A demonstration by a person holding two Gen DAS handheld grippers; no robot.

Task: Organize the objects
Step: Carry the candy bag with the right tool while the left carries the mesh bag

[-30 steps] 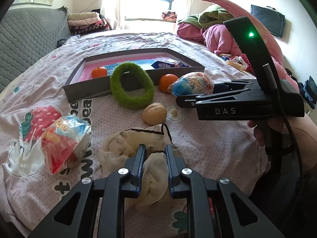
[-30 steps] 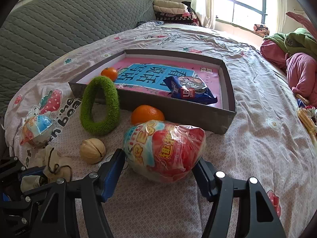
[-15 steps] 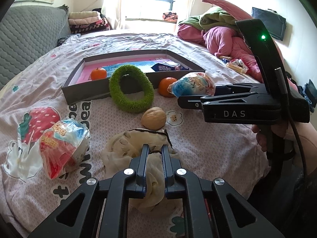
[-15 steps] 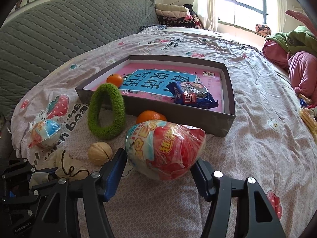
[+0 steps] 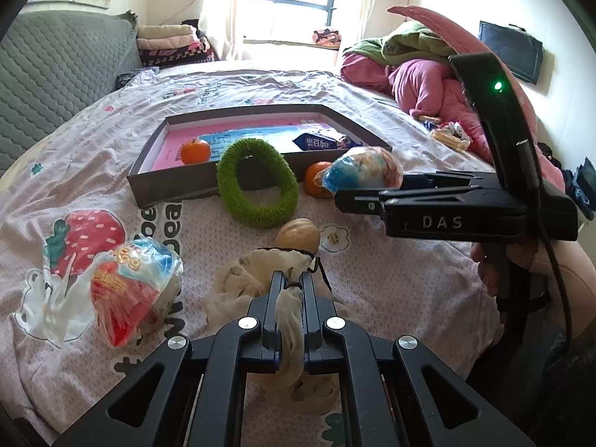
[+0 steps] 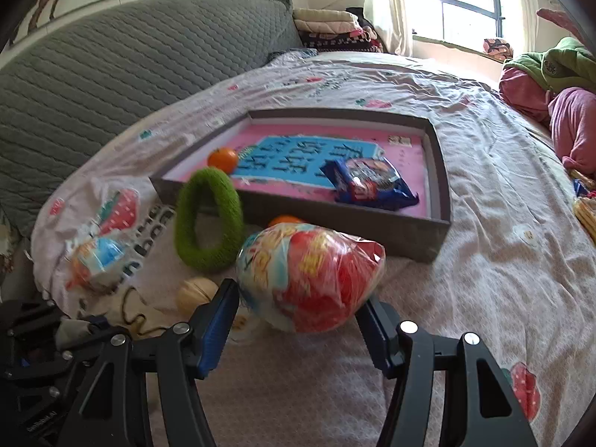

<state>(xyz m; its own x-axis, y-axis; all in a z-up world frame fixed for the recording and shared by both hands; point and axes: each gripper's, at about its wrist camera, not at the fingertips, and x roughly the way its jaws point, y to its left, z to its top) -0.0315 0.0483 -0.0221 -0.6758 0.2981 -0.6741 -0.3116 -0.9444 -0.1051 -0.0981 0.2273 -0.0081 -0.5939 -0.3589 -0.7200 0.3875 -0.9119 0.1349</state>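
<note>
My left gripper [image 5: 289, 283] is shut on a cream cloth pouch [image 5: 257, 275] with a black drawstring, at the near edge of the bed. My right gripper [image 6: 301, 298] is shut on a red and blue snack bag [image 6: 311, 275] and holds it above the bedsheet, in front of the grey tray [image 6: 372, 223]. The bag also shows in the left wrist view [image 5: 363, 167]. The tray holds an orange [image 5: 195, 151] and a blue snack packet [image 6: 368, 184]. A green fuzzy ring [image 5: 257, 182] leans on the tray's front wall.
A second orange [image 5: 316, 184], a walnut-like ball [image 5: 298, 234] and another snack bag [image 5: 134, 294] lie on the bedsheet. A grey headboard [image 6: 111, 74] is at the left. Piled pink and green bedding [image 5: 417, 70] is at the far right.
My left gripper has closed fully on the cloth pouch. My right gripper has lifted the snack bag and carried it a little toward the tray.
</note>
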